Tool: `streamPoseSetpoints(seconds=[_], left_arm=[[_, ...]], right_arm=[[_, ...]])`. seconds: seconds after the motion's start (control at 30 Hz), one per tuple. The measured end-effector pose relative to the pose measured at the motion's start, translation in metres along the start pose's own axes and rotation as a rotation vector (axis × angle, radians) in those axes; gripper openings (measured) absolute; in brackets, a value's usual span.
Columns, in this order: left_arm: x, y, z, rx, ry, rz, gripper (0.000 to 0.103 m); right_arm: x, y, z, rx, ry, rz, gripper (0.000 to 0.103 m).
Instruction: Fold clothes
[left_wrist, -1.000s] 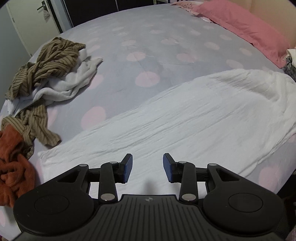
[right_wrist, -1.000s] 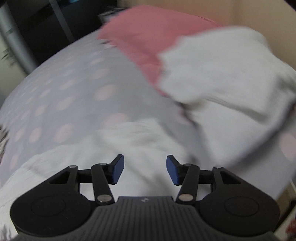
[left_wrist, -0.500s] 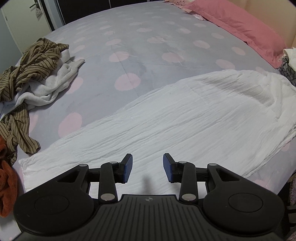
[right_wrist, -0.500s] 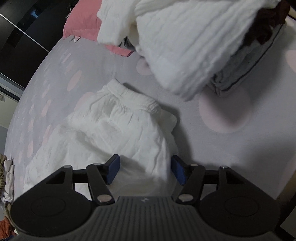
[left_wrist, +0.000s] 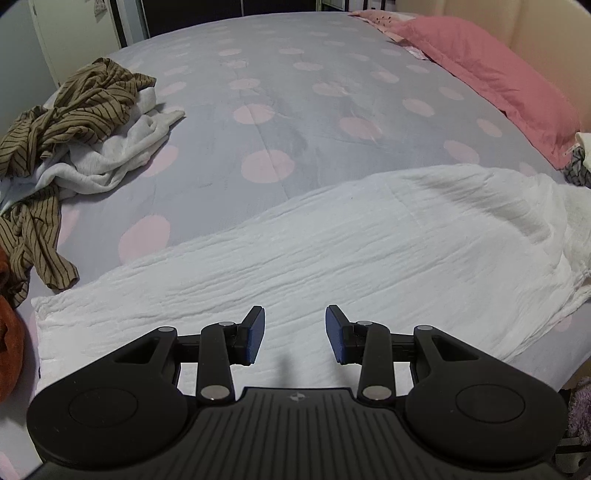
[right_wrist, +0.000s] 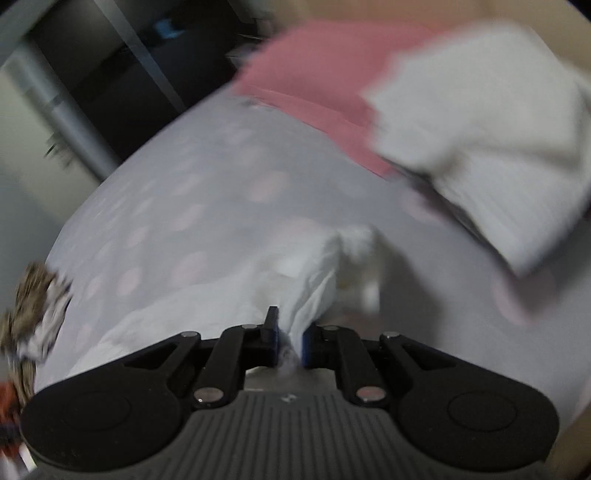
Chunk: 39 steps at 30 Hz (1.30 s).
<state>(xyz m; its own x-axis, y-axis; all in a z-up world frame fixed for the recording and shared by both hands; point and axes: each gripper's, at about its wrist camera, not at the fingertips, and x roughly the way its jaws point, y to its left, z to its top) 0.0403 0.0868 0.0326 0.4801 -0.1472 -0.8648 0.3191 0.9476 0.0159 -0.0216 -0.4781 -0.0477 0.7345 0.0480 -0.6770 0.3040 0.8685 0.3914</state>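
A long white crinkled cotton garment (left_wrist: 332, 251) lies spread flat across the near edge of the grey bedspread with pink polka dots (left_wrist: 280, 110). The left gripper (left_wrist: 293, 330) hovers over the garment's near middle, its blue-padded fingers (left_wrist: 255, 332) wide apart and holding nothing. At the garment's far right end, the right gripper (right_wrist: 288, 341) is clamped on a bunched fold of the same white cloth (right_wrist: 306, 280), lifting it off the bedspread (this view is motion-blurred). Left of the garment sits a crumpled heap: a brown striped shirt (left_wrist: 74, 107) tangled over a pale grey-white sweatshirt (left_wrist: 122, 147), with a rust-orange cloth (left_wrist: 11, 325) at the edge. Beyond the garment's right end lies a pink pillow (left_wrist: 491, 81).
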Motion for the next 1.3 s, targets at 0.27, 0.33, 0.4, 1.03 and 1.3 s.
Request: streamPoseSetpoints(seconds=[0.27,0.33,0.4,1.03,1.3], left_arm=[[-0.005,0.003,-0.003,-0.003,-0.011,-0.017,0.034],[-0.005,0.005,-0.006,-0.007,-0.009,-0.018,0.034],[-0.004,0.009,-0.010,-0.013,-0.001,-0.013,0.034],[0.014,0.016,-0.036,0.018,0.068,-0.031,0.034],[0.017,0.002,-0.036,-0.013,0.003,-0.181,0.042]], right_arm=[[-0.016,0.147,-0.038,-0.520,-0.069,0.037,0.012],[-0.013,0.177,-0.056,-0.649,-0.067,0.065,0.012],[0.003,0.199,-0.073,-0.757,-0.047,0.106,0.012],[0.056,0.244,-0.210,-1.301,0.240,0.401,0.043],[0.007,0.227,-0.200,-1.245,0.175,0.481,0.053]])
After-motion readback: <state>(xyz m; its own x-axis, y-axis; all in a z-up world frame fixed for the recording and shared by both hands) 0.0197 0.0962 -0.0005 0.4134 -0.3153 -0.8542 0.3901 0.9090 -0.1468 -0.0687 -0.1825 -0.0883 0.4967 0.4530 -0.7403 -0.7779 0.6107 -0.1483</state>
